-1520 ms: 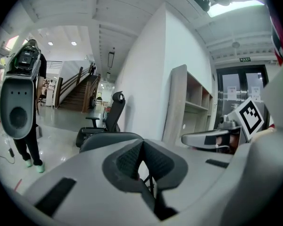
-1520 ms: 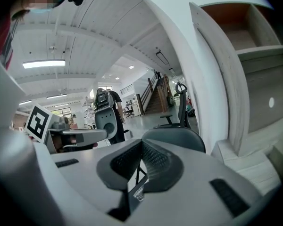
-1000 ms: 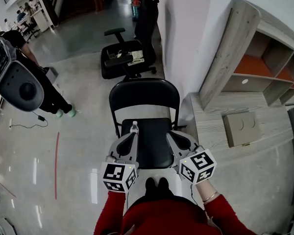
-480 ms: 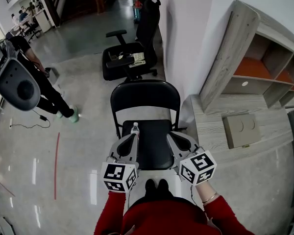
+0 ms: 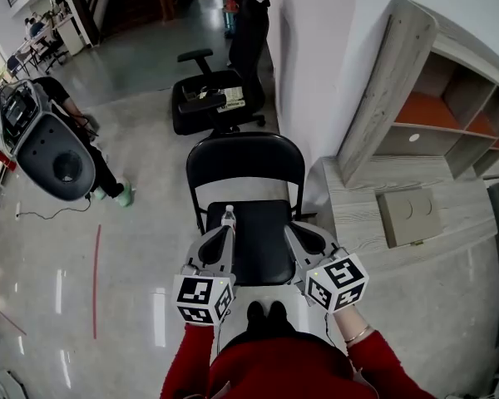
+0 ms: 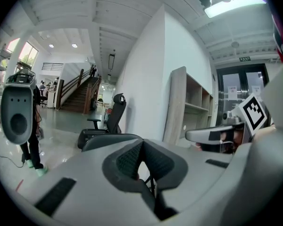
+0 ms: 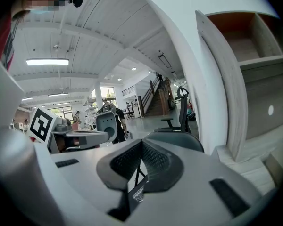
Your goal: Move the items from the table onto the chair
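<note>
Head view: you are holding both grippers over the chair [image 5: 245, 160] seat.
Left gripper [image 5: 225, 233]: its fingers are pressing together, empty, over the seat's left side.
Right gripper [image 5: 291, 233]: its fingers are also lying together, empty, over the seat's right side.
Bottle [image 5: 229, 216]: it is standing upright on the seat, just beyond the left fingers.
Table [image 5: 358, 223]: it is sitting right of the chair, carrying a flat box [image 5: 408, 217].

A small clear bottle [image 5: 229, 215] stands upright on the seat of the black folding chair [image 5: 263, 241].
</note>
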